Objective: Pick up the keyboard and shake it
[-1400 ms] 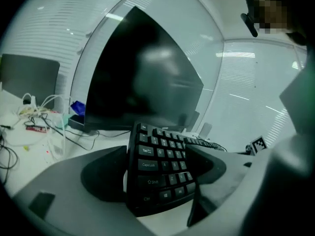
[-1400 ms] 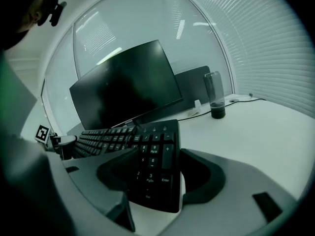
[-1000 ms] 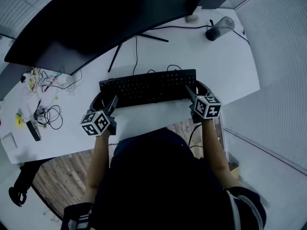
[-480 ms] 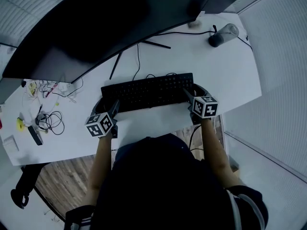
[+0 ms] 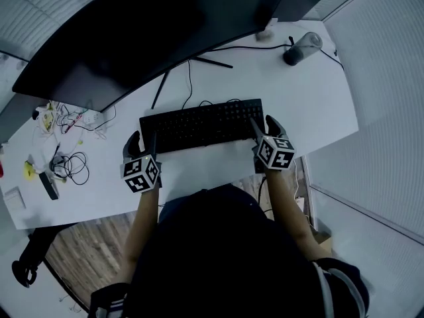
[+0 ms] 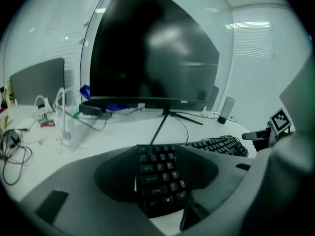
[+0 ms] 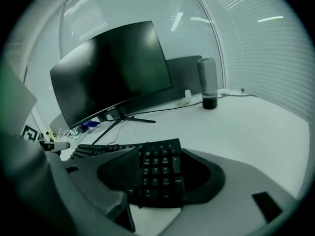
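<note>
A black keyboard [image 5: 199, 124] lies flat on the white desk [image 5: 311, 105] in front of the monitor. My left gripper [image 5: 144, 136] straddles its left end [image 6: 157, 181]. Its jaws have just been closing with that end between them, and a thin light strip still shows beside the keyboard's edge. My right gripper [image 5: 262, 120] straddles the right end [image 7: 160, 173] the same way, one jaw over the keys and the other curving round the outside. I see neither pair pressing firmly.
A large dark curved monitor [image 5: 152, 32] on thin stand legs [image 5: 199, 59] stands behind the keyboard. A dark cylinder [image 5: 301, 45] sits at the far right, and tangled cables and small items [image 5: 63, 154] at the left. The desk's front edge runs just under my hands.
Both grippers' jaws have narrowed round the keyboard's ends, and both hands have shifted slightly inward. The keyboard looks unmoved on the desk.
</note>
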{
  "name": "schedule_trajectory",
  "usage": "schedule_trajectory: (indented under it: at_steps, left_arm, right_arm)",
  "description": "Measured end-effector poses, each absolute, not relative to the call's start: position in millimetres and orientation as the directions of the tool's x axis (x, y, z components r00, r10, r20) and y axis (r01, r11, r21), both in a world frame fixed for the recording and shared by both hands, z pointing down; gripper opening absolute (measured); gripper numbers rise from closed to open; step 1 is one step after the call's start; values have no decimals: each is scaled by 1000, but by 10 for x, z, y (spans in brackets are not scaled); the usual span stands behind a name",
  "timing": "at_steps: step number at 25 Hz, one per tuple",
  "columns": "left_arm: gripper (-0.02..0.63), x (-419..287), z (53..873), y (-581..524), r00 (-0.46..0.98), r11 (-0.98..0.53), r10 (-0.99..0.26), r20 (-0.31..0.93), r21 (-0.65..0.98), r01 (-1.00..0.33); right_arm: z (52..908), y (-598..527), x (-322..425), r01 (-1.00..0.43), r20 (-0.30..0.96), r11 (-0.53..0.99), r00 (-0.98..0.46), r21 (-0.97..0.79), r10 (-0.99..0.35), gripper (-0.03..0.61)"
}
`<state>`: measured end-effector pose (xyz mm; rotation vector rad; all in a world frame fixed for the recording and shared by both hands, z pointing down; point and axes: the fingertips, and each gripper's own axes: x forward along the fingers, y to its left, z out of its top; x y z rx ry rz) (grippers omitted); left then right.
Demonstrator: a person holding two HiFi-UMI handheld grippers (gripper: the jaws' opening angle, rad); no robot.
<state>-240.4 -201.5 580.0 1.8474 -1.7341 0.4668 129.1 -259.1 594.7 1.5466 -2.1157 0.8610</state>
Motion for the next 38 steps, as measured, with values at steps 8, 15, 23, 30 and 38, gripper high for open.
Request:
schedule_trajectory:
  at_steps: [8, 15, 23, 30, 38]
  left_arm:
    - [24, -2021, 4355, -2200, 152, -166, -928, 340, -11, -986]
    - [23, -1790, 3053, -2193, 196, -202, -973, 122, -44, -978]
    - [23, -1619, 2264, -1924, 237, -232, -971, -38, -99, -968]
    - [23, -1567, 2230, -1782, 246, -241, -968, -50, -95, -966]
    - [23, -1604, 2227, -1707, 269, -264, -961, -57, -89, -961]
  right_arm:
    - [4663, -2586, 650, -902, 407, 398, -431, -166, -806, 37]
    - [3209, -2526, 409, -896, 108, 444, -442, -7, -890, 31]
    - [2319, -2201, 254, -892, -95, 443, -450, 86, -888, 29]
    - [2311, -2042, 223, -890, -87, 447, -454, 89, -887, 28]
    - [2268, -1930, 182, -902, -95, 420, -428, 94, -899, 26]
